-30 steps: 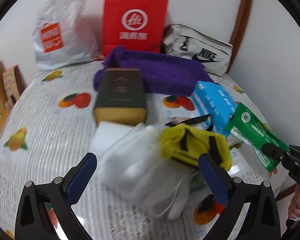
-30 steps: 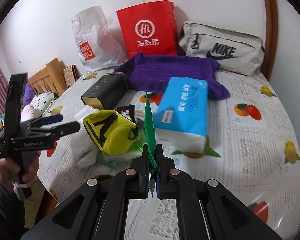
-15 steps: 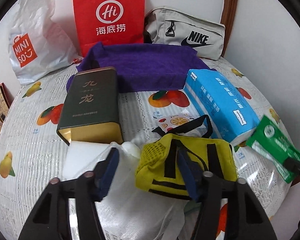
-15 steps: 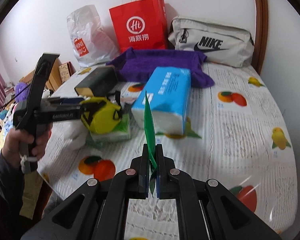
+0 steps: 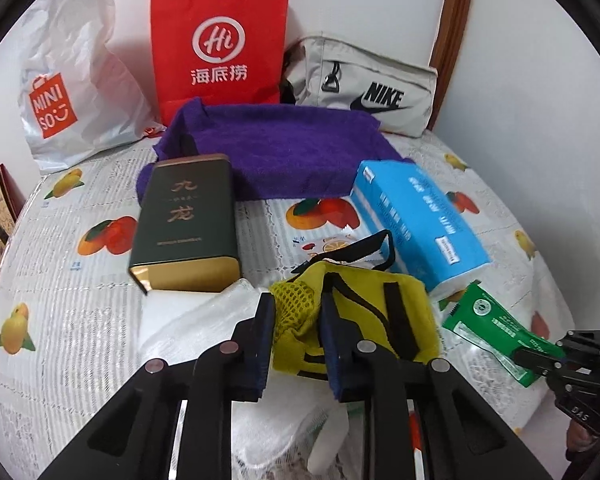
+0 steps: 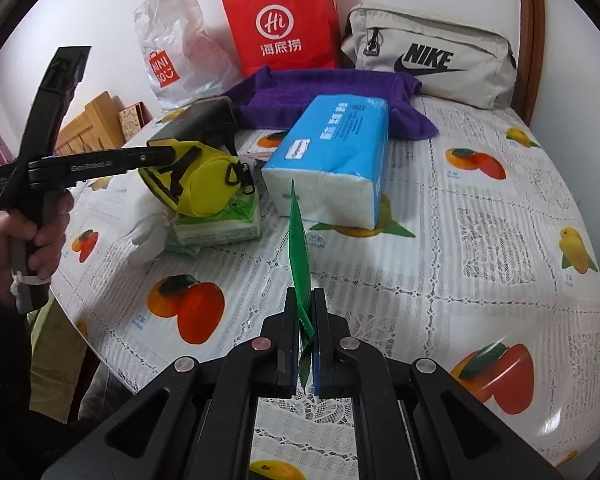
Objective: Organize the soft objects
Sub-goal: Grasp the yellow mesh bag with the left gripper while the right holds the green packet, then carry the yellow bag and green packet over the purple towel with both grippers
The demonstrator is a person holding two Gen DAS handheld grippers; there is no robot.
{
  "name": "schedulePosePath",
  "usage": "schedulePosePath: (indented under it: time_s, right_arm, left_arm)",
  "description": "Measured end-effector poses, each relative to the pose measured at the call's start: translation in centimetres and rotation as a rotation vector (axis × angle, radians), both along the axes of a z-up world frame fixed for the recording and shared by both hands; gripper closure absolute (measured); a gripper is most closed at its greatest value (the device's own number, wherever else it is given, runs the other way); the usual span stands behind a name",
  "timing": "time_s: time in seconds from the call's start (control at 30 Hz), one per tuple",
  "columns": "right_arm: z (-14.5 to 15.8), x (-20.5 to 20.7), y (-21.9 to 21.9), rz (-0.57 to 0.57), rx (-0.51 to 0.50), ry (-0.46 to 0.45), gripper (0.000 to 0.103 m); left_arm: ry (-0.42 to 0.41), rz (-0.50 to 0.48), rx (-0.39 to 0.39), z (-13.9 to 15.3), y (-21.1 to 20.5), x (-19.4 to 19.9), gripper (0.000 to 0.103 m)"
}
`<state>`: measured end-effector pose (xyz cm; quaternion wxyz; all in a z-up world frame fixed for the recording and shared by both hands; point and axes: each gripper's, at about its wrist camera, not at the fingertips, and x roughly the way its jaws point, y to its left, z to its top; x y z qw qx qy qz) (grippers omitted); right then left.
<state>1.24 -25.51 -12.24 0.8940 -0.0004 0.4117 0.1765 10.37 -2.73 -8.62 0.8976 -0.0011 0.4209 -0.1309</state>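
My left gripper (image 5: 297,312) is shut on the mesh edge of a yellow pouch (image 5: 364,312) with black straps; it also shows from the right wrist view (image 6: 196,184), resting on a tissue pack (image 6: 220,224). White gloves (image 5: 204,320) lie under and left of the pouch. My right gripper (image 6: 305,312) is shut on a thin green packet (image 6: 298,248), held above the table; the packet also shows in the left wrist view (image 5: 496,332). A blue tissue pack (image 6: 336,152) and a purple towel (image 5: 284,148) lie beyond.
A dark green tin (image 5: 184,224) lies left of the pouch. A red paper bag (image 5: 220,44), a white Miniso bag (image 5: 72,76) and a grey Nike bag (image 5: 368,88) stand along the back wall. The fruit-print tablecloth (image 6: 480,240) covers the round table.
My left gripper has moved forward and closed from wide open onto the yellow pouch. My right gripper has drawn back to the right with the green packet.
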Motion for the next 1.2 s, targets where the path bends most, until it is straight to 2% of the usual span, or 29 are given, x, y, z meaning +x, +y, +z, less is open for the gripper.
schedulePosePath:
  time_s: [0.13,0.63,0.9,1.2]
  right_arm:
    - [0.8,-0.4,0.1,0.007,-0.001,-0.014,0.098]
    - [5.6,-0.8,1.0,0.024,0.016,-0.103,0.098]
    - [8.2,2.7,1.7,-0.003,-0.002,-0.127,0.098]
    - [11.6,8.3,1.7,-0.034,-0.012,-0.175,0.098]
  left_arm:
    - [-0.020,0.009,0.017,1.0,0.4,-1.2,0.082]
    - [-0.051,0.128,-0.022,3.8,5.0,-3.0,0.083]
    - [-0.056,0.181,-0.028,5.2,7.2,-1.1,0.083]
    - [-0.027,0.152,-0.020,6.8,8.1,3.0,0.083]
